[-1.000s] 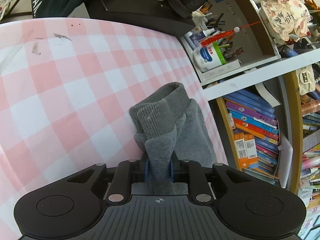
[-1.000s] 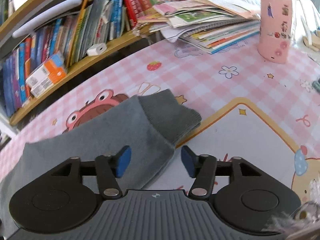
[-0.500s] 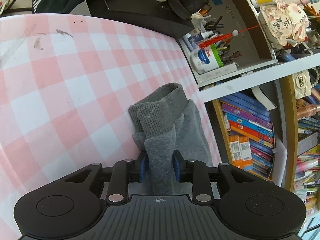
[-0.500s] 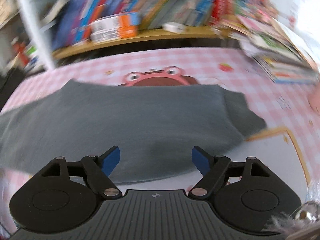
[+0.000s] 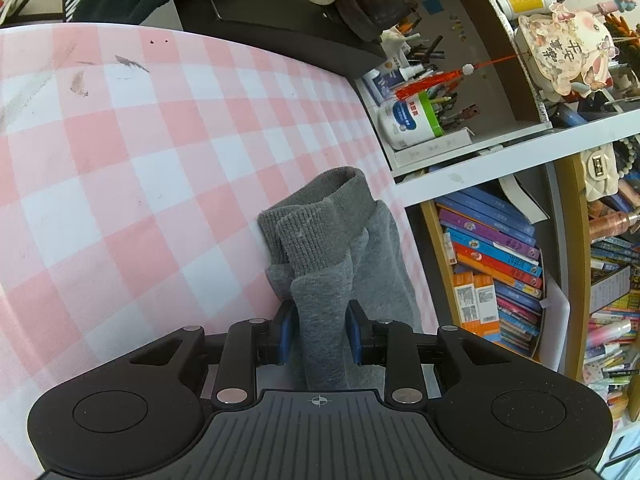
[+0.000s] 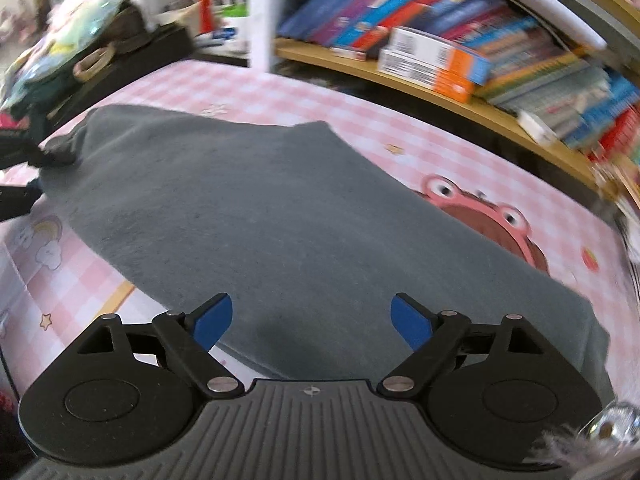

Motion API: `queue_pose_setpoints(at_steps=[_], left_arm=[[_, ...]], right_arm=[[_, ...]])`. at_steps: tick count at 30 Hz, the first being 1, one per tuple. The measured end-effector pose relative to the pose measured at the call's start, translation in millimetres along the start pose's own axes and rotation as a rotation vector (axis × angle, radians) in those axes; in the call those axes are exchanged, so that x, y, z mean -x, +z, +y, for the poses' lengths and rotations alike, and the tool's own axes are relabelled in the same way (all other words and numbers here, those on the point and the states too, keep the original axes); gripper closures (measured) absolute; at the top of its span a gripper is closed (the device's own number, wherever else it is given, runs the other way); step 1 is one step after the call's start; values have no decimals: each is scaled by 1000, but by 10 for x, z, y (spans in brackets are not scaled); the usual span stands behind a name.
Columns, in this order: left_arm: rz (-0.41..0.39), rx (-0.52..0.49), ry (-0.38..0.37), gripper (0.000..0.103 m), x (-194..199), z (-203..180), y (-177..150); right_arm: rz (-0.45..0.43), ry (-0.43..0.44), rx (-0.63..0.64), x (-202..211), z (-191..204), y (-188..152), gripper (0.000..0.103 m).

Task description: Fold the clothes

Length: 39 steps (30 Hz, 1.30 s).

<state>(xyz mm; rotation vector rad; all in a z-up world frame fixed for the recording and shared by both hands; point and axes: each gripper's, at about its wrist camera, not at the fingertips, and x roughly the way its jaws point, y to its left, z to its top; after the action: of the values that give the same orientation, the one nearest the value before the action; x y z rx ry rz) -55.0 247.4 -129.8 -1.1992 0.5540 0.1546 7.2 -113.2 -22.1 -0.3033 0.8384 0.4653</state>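
- While you look along your left gripper, low in the frame's centre, its blue pads sit narrowly apart with a bunched fold of the grey garment standing between them; whether the pads press the cloth is hard to tell.
- Just beyond, at mid-frame, the garment's ribbed cuff lies doubled over on the pink checked tablecloth.
- Farther right, past the table's edge, you see a bookshelf packed with books.
- On your right gripper, the jaws are opening wide, with nothing between the blue pads; they hover over the cloth.
- Below and beyond it, the grey garment lies spread flat across the middle of the frame.
- At the right, a cartoon frog print peeks out from under its far edge.
- Along the top, blurred books fill a shelf.
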Motion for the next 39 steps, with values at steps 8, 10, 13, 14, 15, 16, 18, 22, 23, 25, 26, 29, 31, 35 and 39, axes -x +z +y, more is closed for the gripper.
queue_pose_setpoints(at_steps=[8,10,13,14,15,16,18,22,23,25,26,29,31,35,39], left_arm=[[-6,-2,3,75,3,-5,-15],[-6,-4,4,75,6,-6,-16],[-6,-3,4,75,8,-8,-18],[-6,-2,5,75,7,-10,-18],[-6,-2,5,75,7,-12,-18],[-5,-1,6,75,7,-14,-18],[-6,1,8,75,6,-19,-15],[-6,6,15,75,-2,-30,-11],[-6,7,16,75,-5,-32,-10],[-6,13,15,75,-16,-30,-6],[-7,18,12,75,-23,-25,-4],[-23,41,6,75,-38,-8,-13],[-35,50,4,75,-51,-5,-21],[-47,40,8,77,-81,-33,-29],[-60,31,8,82,-88,-37,-46]], right_arm=[[-43,56,103,-280,261,443,16],[-60,58,135,-349,359,551,16],[-81,51,182,-454,534,670,16],[-84,50,196,-486,588,694,16],[-86,47,210,-514,634,710,16],[-86,44,224,-540,676,723,16],[-79,39,245,-576,728,719,16],[-26,48,288,-650,802,654,16],[-6,55,302,-673,826,624,16],[22,52,329,-705,886,543,16],[28,48,336,-709,911,503,16],[23,41,320,-663,931,431,17],[23,47,298,-647,921,391,17],[19,54,259,-653,904,365,17],[20,58,230,-653,890,361,17]])
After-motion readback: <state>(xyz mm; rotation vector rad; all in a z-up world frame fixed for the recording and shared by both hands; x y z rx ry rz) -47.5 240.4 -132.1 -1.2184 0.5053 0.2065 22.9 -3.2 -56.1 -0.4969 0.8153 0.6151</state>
